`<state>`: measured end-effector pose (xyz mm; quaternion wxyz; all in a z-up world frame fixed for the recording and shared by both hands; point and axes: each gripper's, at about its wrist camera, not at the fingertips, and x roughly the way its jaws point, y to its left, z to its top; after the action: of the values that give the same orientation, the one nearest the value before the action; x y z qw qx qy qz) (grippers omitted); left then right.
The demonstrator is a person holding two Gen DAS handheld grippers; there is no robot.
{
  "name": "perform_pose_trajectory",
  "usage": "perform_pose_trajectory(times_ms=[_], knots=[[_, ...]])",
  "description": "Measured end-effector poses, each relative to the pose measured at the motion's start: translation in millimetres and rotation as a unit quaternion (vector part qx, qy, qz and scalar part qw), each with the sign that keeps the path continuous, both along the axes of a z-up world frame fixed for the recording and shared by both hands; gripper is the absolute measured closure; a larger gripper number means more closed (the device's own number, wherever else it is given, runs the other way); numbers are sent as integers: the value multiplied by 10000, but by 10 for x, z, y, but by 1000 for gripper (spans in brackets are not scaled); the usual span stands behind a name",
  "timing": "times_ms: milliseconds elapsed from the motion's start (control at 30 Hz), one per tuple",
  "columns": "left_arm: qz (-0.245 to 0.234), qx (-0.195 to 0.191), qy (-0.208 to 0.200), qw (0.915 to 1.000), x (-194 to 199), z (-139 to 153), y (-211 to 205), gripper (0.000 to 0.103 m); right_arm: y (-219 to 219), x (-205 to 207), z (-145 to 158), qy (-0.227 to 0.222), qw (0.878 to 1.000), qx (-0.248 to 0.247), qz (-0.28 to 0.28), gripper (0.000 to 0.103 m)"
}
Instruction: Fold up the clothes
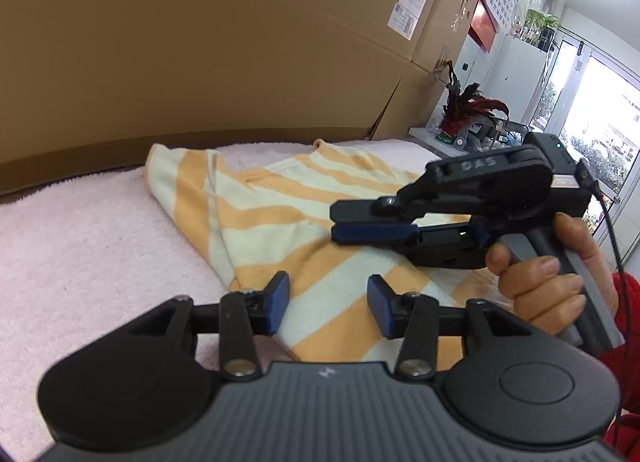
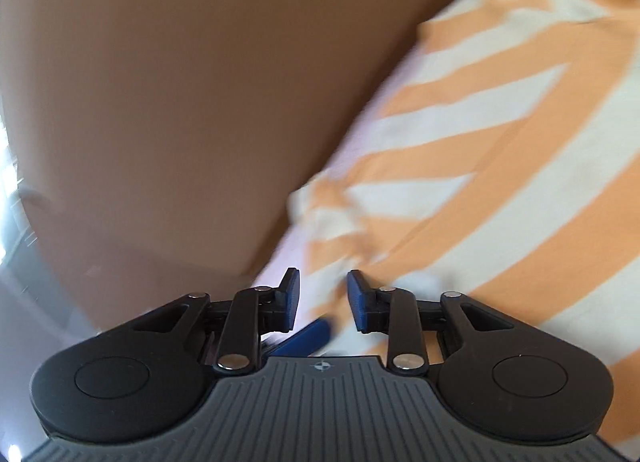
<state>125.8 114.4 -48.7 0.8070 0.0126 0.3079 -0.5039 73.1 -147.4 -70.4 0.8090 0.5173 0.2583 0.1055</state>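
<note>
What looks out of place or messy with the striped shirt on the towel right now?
The striped shirt lies crooked on the pink towel: one side is flipped over itself, and a corner is bunched up beside the cardboard box. Nothing looks torn or spilled.

The striped cotton garment (image 1: 320, 230) alternates broad orange and pale cream bands, some running diagonally. It lies on a fluffy pale-pink towel (image 1: 88, 254). Behind stands a plain brown cardboard box (image 1: 224, 42) with a white label. The left gripper (image 1: 329, 304) and right gripper (image 1: 340, 224) are black with blue pads. The sleeve (image 1: 624, 342) is red.
</note>
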Motion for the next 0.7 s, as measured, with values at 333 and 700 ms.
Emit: perform_pose_trajectory(times_ms=[333, 700], knots=[[-60, -4, -36, 10000, -10, 4, -3, 49, 106, -191, 98, -107, 9982, -454, 372, 79], [-27, -332, 366, 9988, 106, -31, 100, 56, -43, -765, 66, -285, 9966, -415, 657, 78]])
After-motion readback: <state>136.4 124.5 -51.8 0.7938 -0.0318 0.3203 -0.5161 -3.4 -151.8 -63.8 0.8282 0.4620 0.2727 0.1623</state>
